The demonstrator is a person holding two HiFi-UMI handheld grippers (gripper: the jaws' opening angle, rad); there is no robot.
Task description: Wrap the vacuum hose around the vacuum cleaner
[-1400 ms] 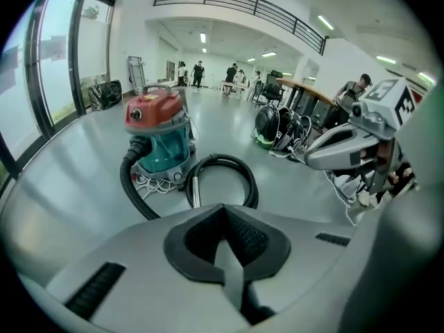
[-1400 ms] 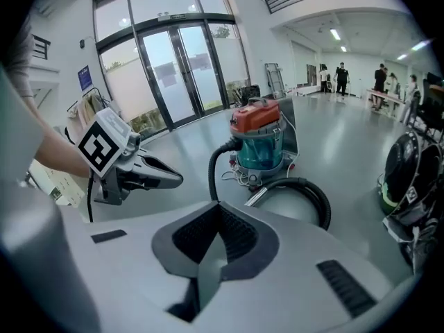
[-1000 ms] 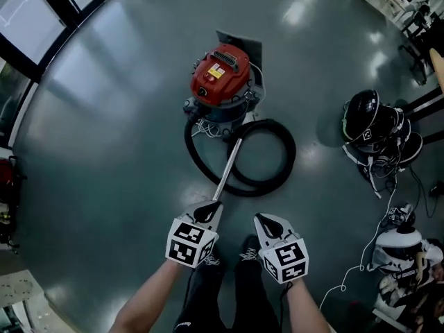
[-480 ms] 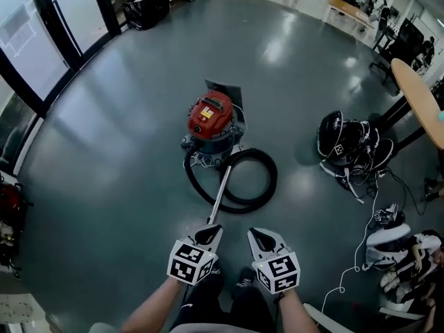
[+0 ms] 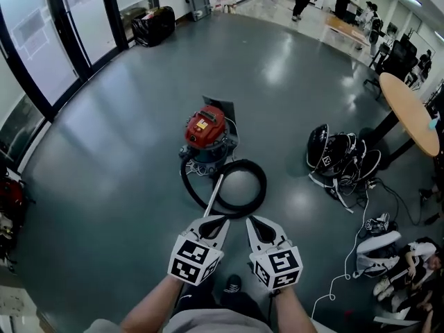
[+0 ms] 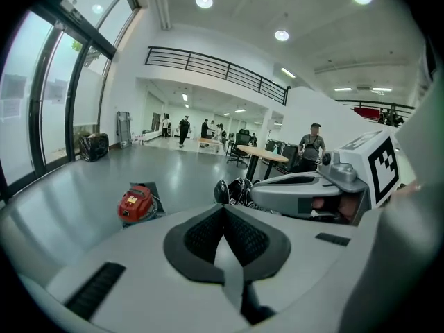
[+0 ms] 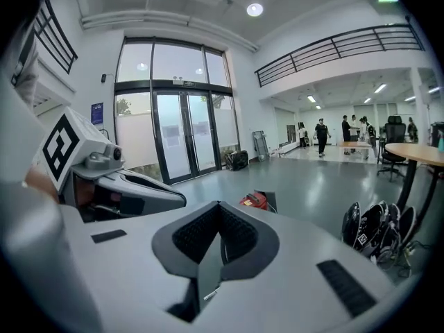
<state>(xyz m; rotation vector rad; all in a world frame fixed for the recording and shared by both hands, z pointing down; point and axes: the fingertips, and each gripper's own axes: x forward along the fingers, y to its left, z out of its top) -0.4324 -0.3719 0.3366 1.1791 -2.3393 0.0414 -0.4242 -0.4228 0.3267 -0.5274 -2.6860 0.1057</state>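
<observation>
The left tongs (image 5: 210, 222) and right tongs (image 5: 257, 223) are pressing together, empty; a black hose (image 5: 239, 186) is looping beside the round red vacuum cleaner (image 5: 205, 133).

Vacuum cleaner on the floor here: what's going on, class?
A person holds the left gripper and right gripper side by side, fingers shut and empty, touching nothing. The red vacuum cleaner stands on the floor. Its black hose lies looped beside it, metal wand pointing toward the person. Nothing is wrapped yet.
</observation>
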